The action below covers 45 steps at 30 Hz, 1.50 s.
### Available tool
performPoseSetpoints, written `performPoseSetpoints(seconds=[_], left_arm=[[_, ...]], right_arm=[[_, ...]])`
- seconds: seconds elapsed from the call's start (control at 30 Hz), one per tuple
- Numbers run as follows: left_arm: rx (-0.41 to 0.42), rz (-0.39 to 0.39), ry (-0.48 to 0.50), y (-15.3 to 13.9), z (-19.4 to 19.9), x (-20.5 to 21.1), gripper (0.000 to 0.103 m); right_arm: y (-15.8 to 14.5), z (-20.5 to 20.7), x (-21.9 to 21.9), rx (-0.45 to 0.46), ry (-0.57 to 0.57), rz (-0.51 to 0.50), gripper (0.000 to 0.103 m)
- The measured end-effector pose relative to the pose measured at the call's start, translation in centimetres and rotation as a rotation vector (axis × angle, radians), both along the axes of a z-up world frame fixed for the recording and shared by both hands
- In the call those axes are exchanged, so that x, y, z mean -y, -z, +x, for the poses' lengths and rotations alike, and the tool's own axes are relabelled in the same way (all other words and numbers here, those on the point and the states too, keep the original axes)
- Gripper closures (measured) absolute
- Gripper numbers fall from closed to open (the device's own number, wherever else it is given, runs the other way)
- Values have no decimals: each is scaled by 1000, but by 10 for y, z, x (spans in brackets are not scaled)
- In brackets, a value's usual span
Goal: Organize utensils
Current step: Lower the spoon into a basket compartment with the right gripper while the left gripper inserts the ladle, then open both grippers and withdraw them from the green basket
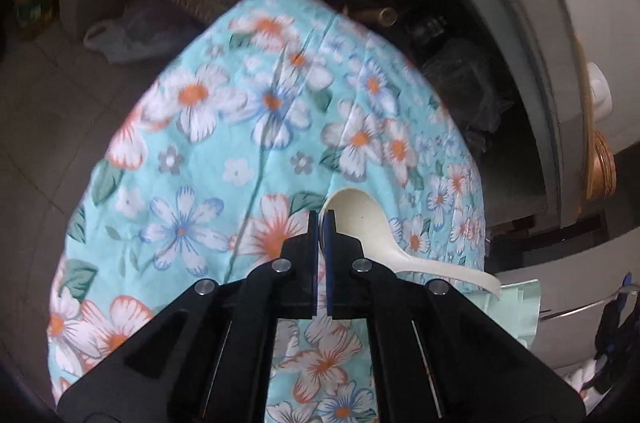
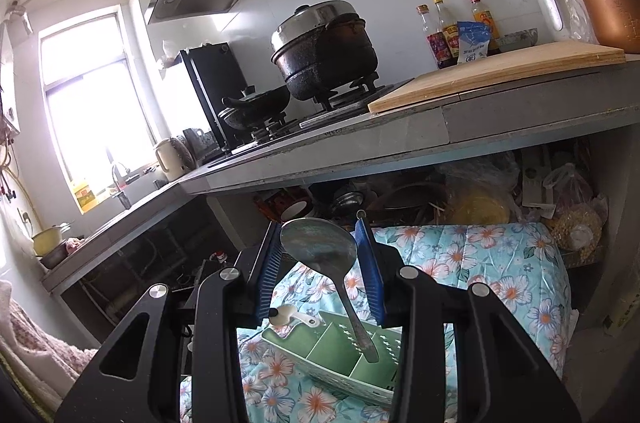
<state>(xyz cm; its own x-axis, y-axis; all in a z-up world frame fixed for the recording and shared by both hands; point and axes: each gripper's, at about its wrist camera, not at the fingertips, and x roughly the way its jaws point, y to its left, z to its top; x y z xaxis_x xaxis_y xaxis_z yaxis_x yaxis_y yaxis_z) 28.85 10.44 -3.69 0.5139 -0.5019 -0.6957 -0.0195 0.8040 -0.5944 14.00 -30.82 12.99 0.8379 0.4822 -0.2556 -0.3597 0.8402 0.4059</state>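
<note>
A pale green utensil caddy (image 2: 340, 355) with slotted walls and inner dividers lies on the floral cloth (image 2: 500, 275). From the right wrist view its compartments look bare, though the handle tip of the metal ladle (image 2: 320, 243) hangs in front of one of them; whether it touches the caddy cannot be told.

Two utensils show in all: one metal ladle and one cream plastic soup spoon (image 1: 360, 219).

The right gripper (image 2: 320, 251) stands part open with the ladle's bowl between its blue pads, bowl up at twelve o'clock and handle drooping toward six; the bowl's edges meet both pads, so it is gripped.

The left gripper (image 1: 319, 223) has its fingers pressed together with almost no gap. The soup spoon sits at its tip, bowl at one o'clock and handle running to four o'clock past the cloth's edge toward a corner of the caddy. The fingers seem pinched on the bowl's rim.
</note>
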Motion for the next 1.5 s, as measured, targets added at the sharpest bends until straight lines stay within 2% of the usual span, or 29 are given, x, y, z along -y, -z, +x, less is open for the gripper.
performPoseSetpoints(seconds=[0.1, 0.2, 0.33, 0.43, 0.53, 0.63, 0.8, 0.87, 0.9, 1.13, 1.3, 1.37, 1.43, 1.5], left_arm=[[249, 168, 25, -54, -24, 13, 101], [471, 322, 79, -97, -52, 36, 101], [701, 555, 161, -124, -85, 79, 101], [814, 726, 219, -125, -106, 110, 101], [832, 809, 278, -115, -112, 133, 101], [783, 806, 316, -104, -110, 143, 100], [701, 683, 336, -99, -101, 136, 96], [698, 660, 326, -98, -100, 133, 88], [697, 649, 320, -97, -102, 131, 83], [718, 559, 256, -106, -113, 119, 62], [746, 499, 226, -115, -126, 111, 53], [762, 474, 222, -118, -133, 108, 49], [780, 445, 224, -120, -143, 106, 43], [791, 423, 236, -119, -154, 106, 40]], right_arm=[[1, 2, -1, -1, 3, -6, 66], [4, 4, -2, -3, 6, -10, 66], [11, 7, -2, -20, 15, -9, 66], [19, 11, 0, -43, 25, -4, 66], [32, 16, 3, -78, 26, 15, 66], [47, 23, 2, -129, 24, 17, 66], [66, 27, 0, -185, 26, 6, 65], [66, 26, 1, -185, 33, 5, 54], [66, 25, 2, -182, 32, 8, 52], [55, 9, 6, -145, 64, -2, 45], [44, -20, 4, -96, 114, -58, 31], [42, -35, 4, -81, 155, -78, 15], [43, -52, 6, -66, 220, -91, 6], [48, -65, 7, -72, 272, -108, 6]])
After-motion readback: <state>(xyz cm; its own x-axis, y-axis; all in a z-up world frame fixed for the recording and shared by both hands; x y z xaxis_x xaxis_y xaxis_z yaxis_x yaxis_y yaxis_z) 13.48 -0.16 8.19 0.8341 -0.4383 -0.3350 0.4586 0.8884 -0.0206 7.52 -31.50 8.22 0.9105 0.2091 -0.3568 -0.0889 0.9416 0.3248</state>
